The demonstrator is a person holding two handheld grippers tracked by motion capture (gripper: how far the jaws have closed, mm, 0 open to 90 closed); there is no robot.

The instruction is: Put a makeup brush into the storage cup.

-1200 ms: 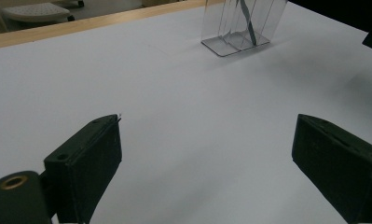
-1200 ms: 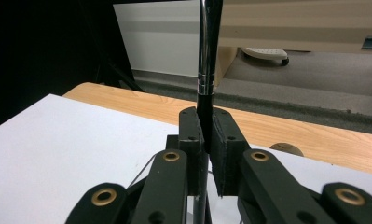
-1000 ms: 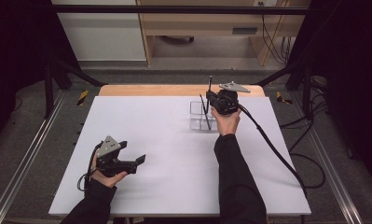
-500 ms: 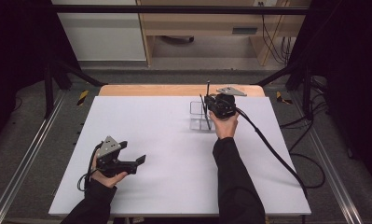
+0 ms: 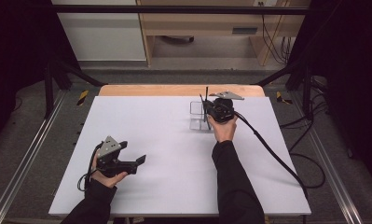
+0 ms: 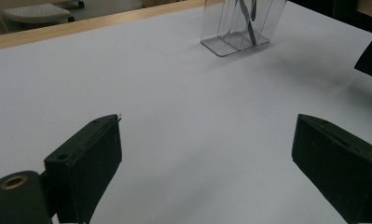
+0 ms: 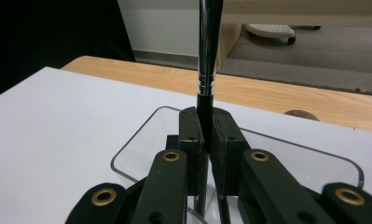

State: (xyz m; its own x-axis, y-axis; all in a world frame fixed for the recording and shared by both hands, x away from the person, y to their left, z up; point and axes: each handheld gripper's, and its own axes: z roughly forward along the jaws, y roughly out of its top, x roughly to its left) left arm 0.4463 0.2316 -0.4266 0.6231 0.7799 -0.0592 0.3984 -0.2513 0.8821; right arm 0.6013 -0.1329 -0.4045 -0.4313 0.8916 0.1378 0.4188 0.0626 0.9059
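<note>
Holding brush (image 7: pixel 207 56) upright over clear organizer (image 7: pixel 141 140), right tool (image 7: pixel 206 135) clamped
Left tool (image 6: pixel 207 154) open, idle; tilt risks snagging rim

White table (image 5: pixel 165 140) on grey floor (image 5: pixel 39 140), wooden desk (image 5: pixel 197 23) behind.

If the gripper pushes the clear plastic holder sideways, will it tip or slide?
The clear holder looks tall on a small base, so it may tip. It seems light, and the white table looks smooth, so it could slide. The right gripper, shut on a pen, stands above it.
</note>
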